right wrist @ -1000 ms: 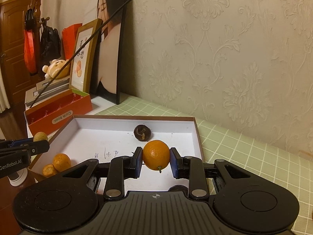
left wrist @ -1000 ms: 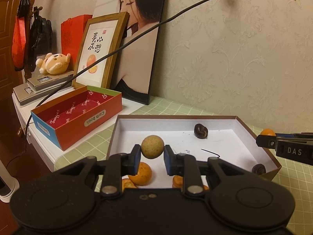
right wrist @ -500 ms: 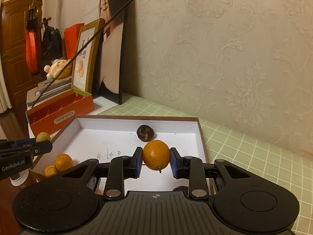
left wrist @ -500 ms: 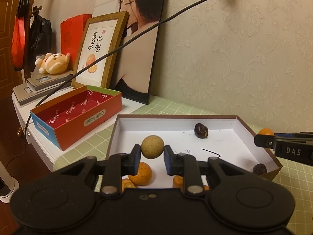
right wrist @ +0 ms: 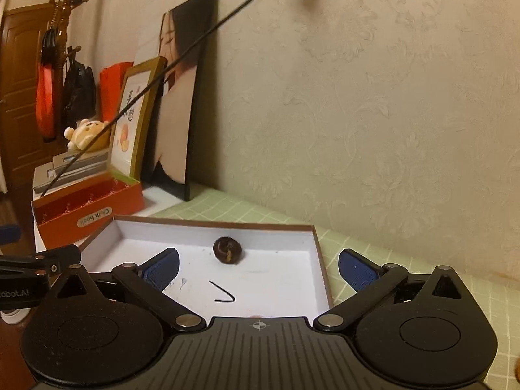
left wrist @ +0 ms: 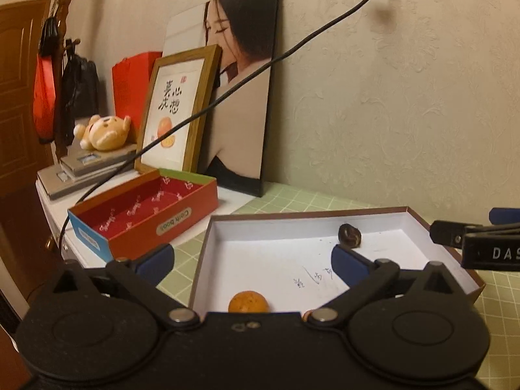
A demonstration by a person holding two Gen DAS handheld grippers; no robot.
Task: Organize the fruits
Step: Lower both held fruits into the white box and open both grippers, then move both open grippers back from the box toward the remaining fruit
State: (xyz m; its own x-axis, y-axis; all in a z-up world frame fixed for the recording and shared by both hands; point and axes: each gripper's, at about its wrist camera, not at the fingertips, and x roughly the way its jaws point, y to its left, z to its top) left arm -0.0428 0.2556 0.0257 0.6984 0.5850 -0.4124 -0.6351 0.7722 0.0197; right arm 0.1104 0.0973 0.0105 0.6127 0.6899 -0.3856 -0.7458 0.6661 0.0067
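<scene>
A shallow white box (left wrist: 208, 243) with a brown rim lies on the green checked table; it also shows in the right wrist view (right wrist: 320, 250). My left gripper (left wrist: 252, 261) is open and empty above its near left part. An orange fruit (left wrist: 248, 302) lies in the box just below it, partly hidden by the gripper body. A dark brown fruit (left wrist: 349, 235) lies near the box's far wall, also in the right wrist view (right wrist: 227, 251). My right gripper (right wrist: 258, 268) is open and empty above the box's right side.
An open red box (left wrist: 146, 214) stands left of the white box. A framed picture (left wrist: 177, 113), a large portrait (left wrist: 240, 87), a plush bear (left wrist: 104, 131) and a black cable (left wrist: 260, 68) are behind. The wall is close at the back.
Both grippers opened. The tan round fruit left the left gripper and the orange left the right gripper; both are out of the jaws now. Both grippers moved slightly over the box.
</scene>
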